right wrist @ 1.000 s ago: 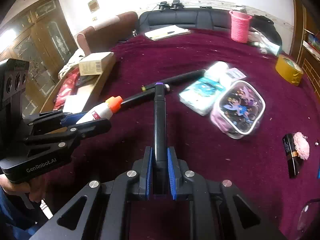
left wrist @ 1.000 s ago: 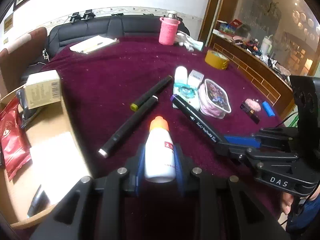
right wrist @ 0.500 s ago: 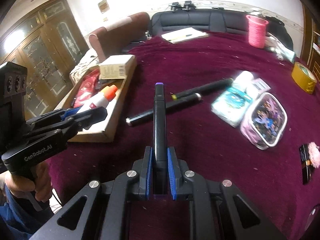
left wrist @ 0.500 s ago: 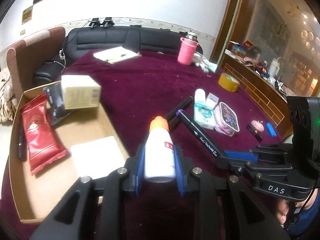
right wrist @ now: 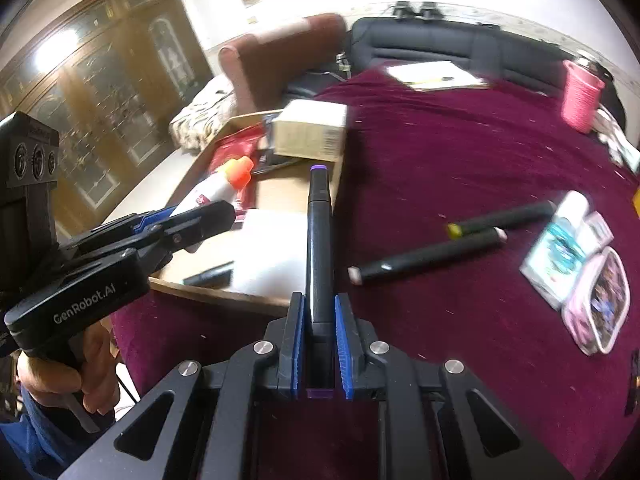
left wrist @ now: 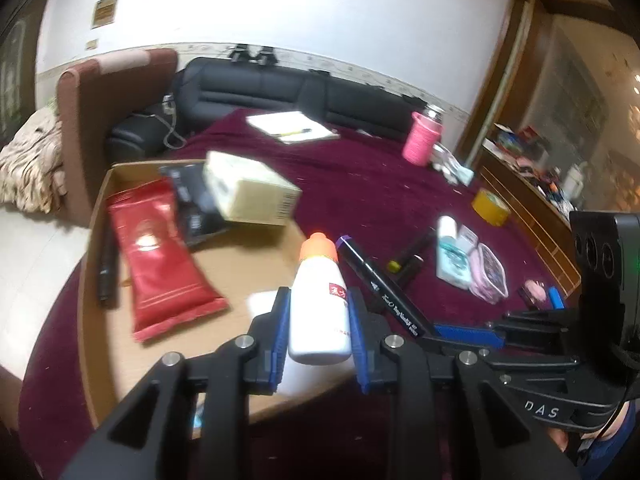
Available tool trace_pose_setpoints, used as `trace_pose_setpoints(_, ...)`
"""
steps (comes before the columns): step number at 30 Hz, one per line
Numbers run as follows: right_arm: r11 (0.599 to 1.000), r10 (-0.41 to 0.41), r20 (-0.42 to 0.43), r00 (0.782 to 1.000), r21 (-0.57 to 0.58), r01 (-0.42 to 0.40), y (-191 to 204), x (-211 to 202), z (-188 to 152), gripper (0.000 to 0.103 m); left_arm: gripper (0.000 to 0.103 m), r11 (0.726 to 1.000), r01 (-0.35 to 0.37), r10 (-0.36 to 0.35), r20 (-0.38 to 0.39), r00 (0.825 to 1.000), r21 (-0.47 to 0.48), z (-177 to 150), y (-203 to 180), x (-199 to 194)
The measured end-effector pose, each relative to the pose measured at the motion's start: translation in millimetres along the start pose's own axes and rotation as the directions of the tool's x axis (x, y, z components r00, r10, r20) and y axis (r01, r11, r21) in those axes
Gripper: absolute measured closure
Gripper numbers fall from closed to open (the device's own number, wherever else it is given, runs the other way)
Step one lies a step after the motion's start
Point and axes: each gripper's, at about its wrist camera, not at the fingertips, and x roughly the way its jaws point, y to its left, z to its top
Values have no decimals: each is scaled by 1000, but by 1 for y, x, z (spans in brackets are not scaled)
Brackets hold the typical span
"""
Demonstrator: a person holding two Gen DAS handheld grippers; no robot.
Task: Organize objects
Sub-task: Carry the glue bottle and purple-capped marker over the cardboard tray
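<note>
My left gripper (left wrist: 318, 320) is shut on a white bottle with an orange cap (left wrist: 319, 296) and holds it above the near end of a shallow cardboard box (left wrist: 90, 264). It shows in the right wrist view (right wrist: 192, 220) too. My right gripper (right wrist: 320, 320) is shut on a black marker with a purple cap (right wrist: 319, 240), held over the box's right edge. The box holds a red pouch (left wrist: 160, 264), a beige carton (left wrist: 252, 196), a black packet (left wrist: 192, 204), a white sheet and a dark pen (left wrist: 107, 272).
On the maroon tablecloth lie two black markers (right wrist: 460, 240), a teal pack (right wrist: 556, 256), a pink pouch (right wrist: 600, 300), a yellow tape roll (left wrist: 490, 206), a pink cup (left wrist: 422, 142) and a notepad (left wrist: 290, 128). A black sofa (left wrist: 280, 88) and a brown chair stand behind.
Both grippers have swung left from the table's middle to the cardboard box, carrying the bottle and the marker. The box now fills the near left of both views.
</note>
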Motion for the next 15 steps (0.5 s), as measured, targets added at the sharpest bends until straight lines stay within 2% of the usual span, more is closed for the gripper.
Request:
trace_pose_setpoints(8, 998, 47, -48, 998, -32, -48, 33, 37, 28, 86, 77, 992, -74, 76, 22, 997, -99, -1, 48, -12)
trace_pose_setpoints(15, 997, 58, -89, 994, -44, -62, 54, 67, 38, 86, 77, 975, -170, 173, 13, 985, -145, -6, 78, -16)
